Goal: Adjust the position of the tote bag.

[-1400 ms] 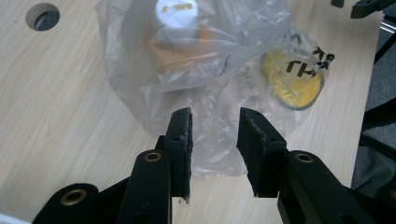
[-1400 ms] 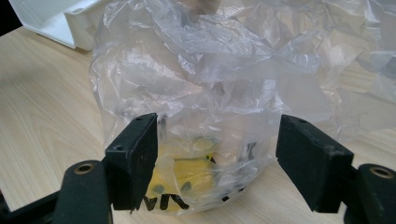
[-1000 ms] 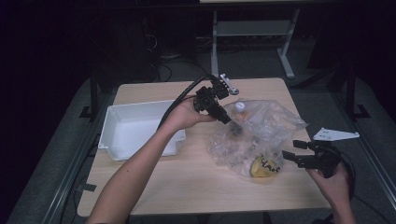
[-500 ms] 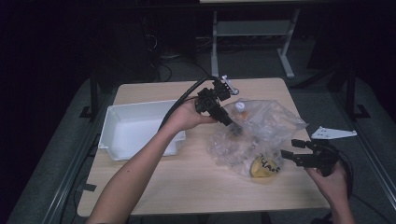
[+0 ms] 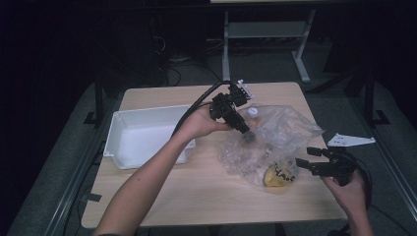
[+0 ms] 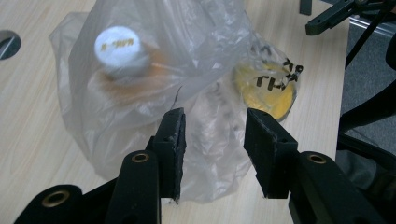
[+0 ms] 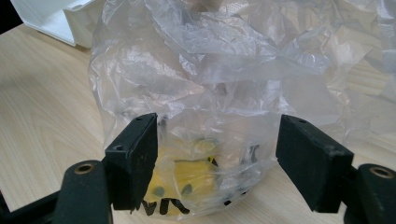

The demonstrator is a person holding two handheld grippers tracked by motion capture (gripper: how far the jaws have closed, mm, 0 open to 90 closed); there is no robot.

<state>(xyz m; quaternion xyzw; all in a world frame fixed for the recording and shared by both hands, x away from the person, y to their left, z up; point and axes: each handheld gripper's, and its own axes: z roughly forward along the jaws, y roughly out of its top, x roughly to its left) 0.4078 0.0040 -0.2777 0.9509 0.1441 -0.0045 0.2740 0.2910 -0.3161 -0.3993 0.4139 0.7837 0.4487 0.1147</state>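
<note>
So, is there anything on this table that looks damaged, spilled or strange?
Nothing looks spilled or broken. The clear plastic bag lies crumpled on the table, with a white-capped container and a yellow item inside it.

Overhead plus two close views, shared plastic bag (image 5: 268,142).

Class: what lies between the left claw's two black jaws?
Left gripper view: crumpled film of the clear plastic bag lies between the left claw jaws, pads apart.

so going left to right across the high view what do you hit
white bin → left gripper → clear plastic bag → right gripper → white three-cornered plate
</note>
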